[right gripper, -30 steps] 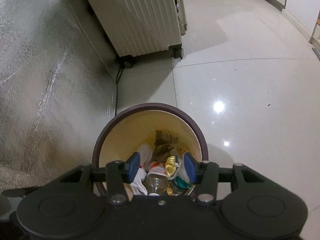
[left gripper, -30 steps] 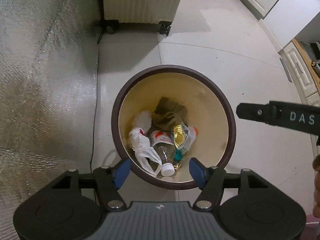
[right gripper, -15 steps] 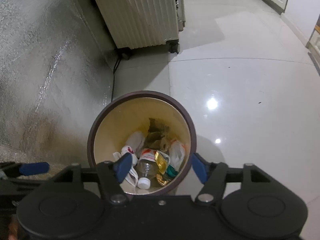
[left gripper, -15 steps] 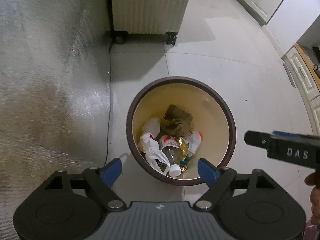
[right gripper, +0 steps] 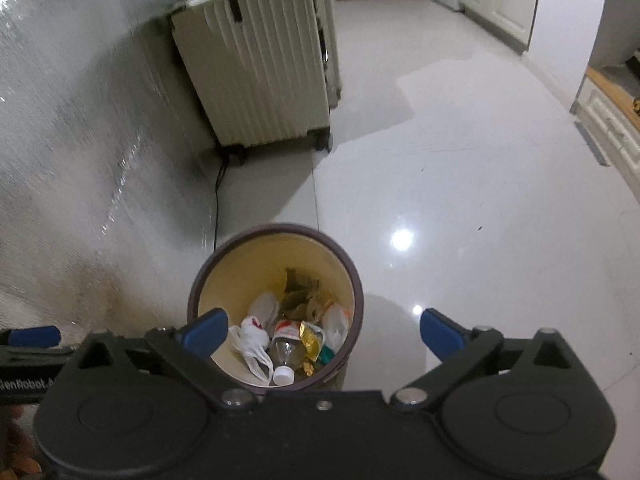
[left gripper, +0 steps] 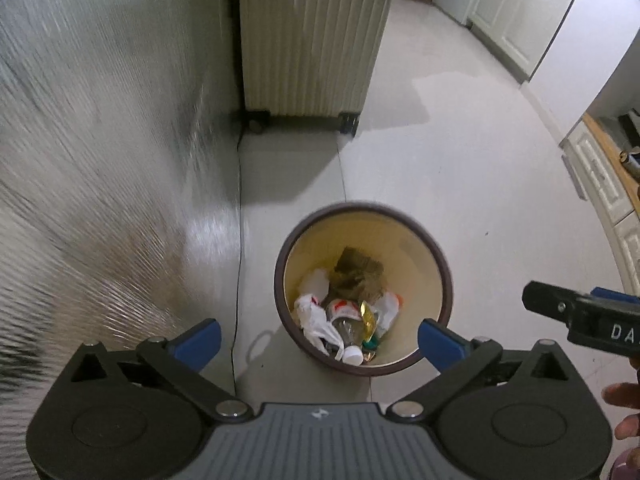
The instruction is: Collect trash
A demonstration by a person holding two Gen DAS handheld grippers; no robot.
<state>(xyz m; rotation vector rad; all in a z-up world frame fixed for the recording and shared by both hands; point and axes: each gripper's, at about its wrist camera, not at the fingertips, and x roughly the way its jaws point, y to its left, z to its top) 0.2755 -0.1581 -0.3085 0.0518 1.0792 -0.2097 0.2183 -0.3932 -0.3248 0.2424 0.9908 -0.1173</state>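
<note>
Standing on the glossy tiled floor (left gripper: 460, 168), the round trash bin (left gripper: 434, 256) has a dark brown rim and smooth cream inner wall. It sits just beside the textured silvery wall covering (left gripper: 100, 160) at nine o'clock, with open floor from twelve to three o'clock. A ribbed cream suitcase (left gripper: 312, 40) on wheels stands well apart at twelve o'clock. Inside the bin lie a crumpled white plastic bag (left gripper: 316, 320), a clear bottle (left gripper: 348, 326) with white cap, a gold foil wrapper (left gripper: 367, 314) and brown crumpled paper (left gripper: 358, 272). The left gripper (left gripper: 318, 340) hovers above the bin, jaws spread wide and empty. The right gripper (right gripper: 322, 332) likewise hangs above the bin, jaws wide apart, holding nothing.
</note>
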